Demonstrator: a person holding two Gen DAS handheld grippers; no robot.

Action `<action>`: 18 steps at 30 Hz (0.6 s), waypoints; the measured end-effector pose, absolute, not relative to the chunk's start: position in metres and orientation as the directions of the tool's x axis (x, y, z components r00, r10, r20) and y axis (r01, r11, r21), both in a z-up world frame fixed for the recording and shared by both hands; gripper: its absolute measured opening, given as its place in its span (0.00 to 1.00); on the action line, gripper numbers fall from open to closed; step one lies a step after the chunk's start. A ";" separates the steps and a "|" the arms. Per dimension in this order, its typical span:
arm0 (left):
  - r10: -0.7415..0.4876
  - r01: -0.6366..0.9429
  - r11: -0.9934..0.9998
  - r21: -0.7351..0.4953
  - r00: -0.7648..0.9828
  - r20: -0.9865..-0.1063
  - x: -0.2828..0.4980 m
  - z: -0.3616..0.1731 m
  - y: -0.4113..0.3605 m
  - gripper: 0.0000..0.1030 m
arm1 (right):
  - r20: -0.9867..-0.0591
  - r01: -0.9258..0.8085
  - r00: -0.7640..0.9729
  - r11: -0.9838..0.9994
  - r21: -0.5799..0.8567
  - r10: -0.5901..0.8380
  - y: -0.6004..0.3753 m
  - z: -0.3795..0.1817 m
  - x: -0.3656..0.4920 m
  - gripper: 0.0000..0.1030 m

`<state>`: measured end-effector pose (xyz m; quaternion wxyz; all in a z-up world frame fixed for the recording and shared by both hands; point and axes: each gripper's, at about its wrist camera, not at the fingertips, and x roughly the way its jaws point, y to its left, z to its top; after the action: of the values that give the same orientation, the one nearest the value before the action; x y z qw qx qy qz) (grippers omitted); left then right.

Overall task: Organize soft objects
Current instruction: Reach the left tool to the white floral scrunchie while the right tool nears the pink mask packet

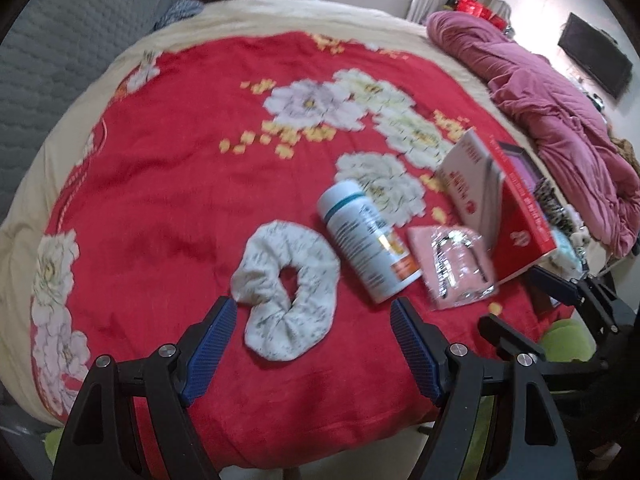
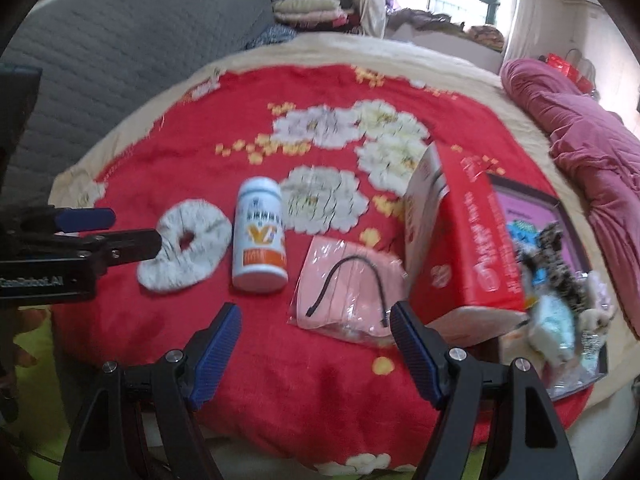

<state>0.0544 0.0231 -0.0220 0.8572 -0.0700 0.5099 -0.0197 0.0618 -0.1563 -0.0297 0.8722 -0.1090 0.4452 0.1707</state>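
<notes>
A white printed scrunchie (image 1: 286,288) (image 2: 188,248) lies flat on the red flowered blanket (image 1: 180,200). My left gripper (image 1: 314,344) hovers just in front of it, open, with nothing between its blue pads. To the scrunchie's right lie a white bottle (image 1: 368,240) (image 2: 260,236) and a pink soft item in a clear bag (image 1: 452,268) (image 2: 348,288). My right gripper (image 2: 316,344) is open and empty just in front of that bag. A pile of small soft items (image 2: 560,280) rests on a purple-framed tray at the right.
A red and white box (image 1: 500,208) (image 2: 460,240) stands beside the bag. A crumpled pink quilt (image 1: 560,120) fills the bed's right side. A grey padded headboard (image 2: 120,60) is at the left and folded bedding (image 2: 312,10) at the back. The bed's near edge runs just below both grippers.
</notes>
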 end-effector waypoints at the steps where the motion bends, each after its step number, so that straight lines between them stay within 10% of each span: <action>1: -0.103 -0.043 0.989 -0.140 0.473 -0.875 0.055 -0.025 0.024 0.78 | -0.825 -0.394 0.531 0.918 -0.039 0.193 -0.154 -0.037 0.065 0.74; 18: -0.129 -0.094 0.978 -0.184 0.417 -0.900 0.071 -0.068 0.042 0.78 | -0.880 -0.296 0.467 0.953 -0.068 0.082 -0.149 -0.099 0.116 0.74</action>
<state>0.0708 0.0421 -0.0685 0.8355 -0.1032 0.5396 -0.0104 0.1158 -0.1487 -0.0994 0.8499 -0.1061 0.5040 0.1114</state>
